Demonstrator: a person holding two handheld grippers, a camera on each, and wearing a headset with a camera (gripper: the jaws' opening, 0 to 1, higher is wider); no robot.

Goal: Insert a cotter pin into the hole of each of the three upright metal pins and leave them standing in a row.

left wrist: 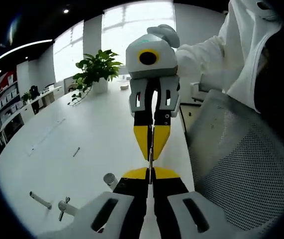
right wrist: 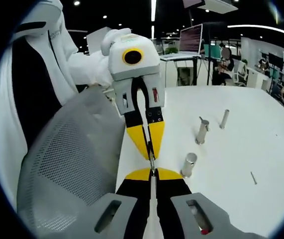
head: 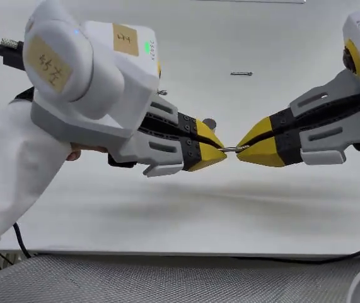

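Both grippers meet tip to tip over the tabletop [head: 167, 208]. The left gripper [head: 221, 153] is at 9 o'clock and the right gripper [head: 241, 151] at 3, both sets of fingers clamped on the same cotter pin [head: 232, 149]. In the right gripper view, three metal pins [right wrist: 202, 131] stand at 2 o'clock. A loose pin [head: 241, 74] lies at 12.

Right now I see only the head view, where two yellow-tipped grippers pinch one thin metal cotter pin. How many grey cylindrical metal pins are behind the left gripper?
Observer: Three, by the right gripper view: nearest pin, middle pin, farthest pin.
Operator: Does any carry a cotter pin already?
Observer: The middle pin does, a small metal cotter pin through its top.
Operator: And the other two, before this held cotter pin goes in?
Observer: Their tops look bare.
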